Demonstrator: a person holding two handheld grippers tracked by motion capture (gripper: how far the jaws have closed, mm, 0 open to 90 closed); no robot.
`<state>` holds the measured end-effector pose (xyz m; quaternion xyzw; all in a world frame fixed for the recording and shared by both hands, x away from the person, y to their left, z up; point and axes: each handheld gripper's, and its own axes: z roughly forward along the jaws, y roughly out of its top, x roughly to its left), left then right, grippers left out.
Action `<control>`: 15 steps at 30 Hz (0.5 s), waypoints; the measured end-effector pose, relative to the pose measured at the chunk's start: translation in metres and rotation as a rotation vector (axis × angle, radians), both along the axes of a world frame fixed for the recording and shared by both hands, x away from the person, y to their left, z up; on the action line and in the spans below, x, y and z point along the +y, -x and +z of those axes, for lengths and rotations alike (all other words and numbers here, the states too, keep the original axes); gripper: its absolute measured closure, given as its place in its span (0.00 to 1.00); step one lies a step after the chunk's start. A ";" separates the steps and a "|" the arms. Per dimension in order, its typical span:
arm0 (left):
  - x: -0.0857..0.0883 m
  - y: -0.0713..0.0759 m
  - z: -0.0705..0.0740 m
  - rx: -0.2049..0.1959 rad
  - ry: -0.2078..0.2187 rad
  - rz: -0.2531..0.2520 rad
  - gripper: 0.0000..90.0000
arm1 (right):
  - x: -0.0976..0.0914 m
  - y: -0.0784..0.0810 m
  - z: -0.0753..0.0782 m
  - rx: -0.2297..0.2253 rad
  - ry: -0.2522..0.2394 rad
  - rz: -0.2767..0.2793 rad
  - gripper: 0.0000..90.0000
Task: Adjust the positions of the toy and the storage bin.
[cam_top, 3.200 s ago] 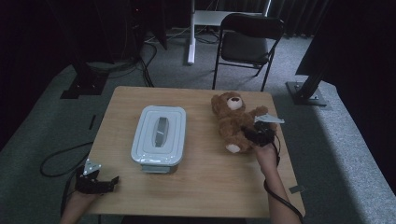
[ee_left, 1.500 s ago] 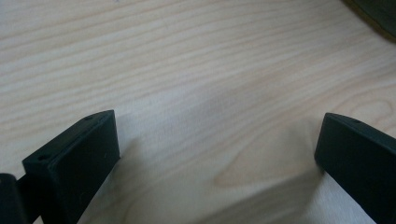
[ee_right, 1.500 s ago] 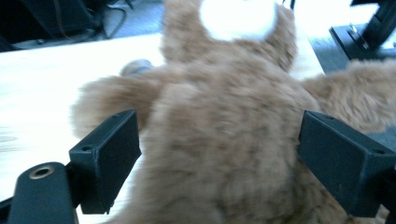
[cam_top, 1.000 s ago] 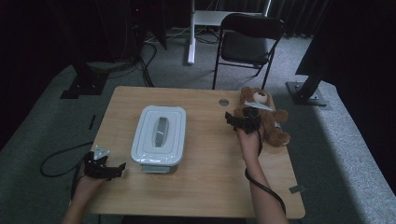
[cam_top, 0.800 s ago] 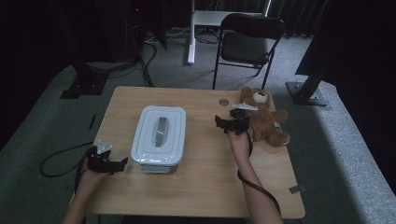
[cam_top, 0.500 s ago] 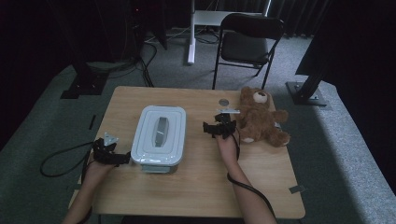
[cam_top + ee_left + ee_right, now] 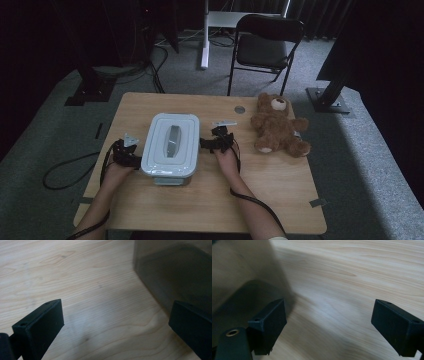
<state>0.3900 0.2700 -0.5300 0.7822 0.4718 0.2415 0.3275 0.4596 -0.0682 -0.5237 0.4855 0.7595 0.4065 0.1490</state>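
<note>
1. A pale lidded container (image 7: 170, 147) sits on the wooden table (image 7: 280, 190), left of the table's middle; every place below is given from it.
2. The left gripper (image 7: 131, 159) lies just beside the container's left wall, jaws spread wide with bare wood between them; in the left gripper view the wall looms close beyond the far jaw.
3. The right gripper (image 7: 206, 143) lies just beside the container's right wall, jaws likewise wide apart and grasping nothing.
4. A brown teddy bear (image 7: 276, 126) lies well to the container's right, apart from both grippers.
5. A dark chair (image 7: 266, 42) stands on the floor beyond the container.
</note>
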 end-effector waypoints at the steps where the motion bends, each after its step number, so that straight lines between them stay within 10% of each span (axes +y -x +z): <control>1: -0.002 0.000 0.000 0.005 -0.005 -0.006 0.01 | 0.001 0.000 0.000 -0.005 0.004 0.011 0.13; 15: -0.019 0.018 0.004 -0.008 -0.043 0.008 0.01 | -0.002 0.005 -0.002 -0.015 0.002 0.096 0.15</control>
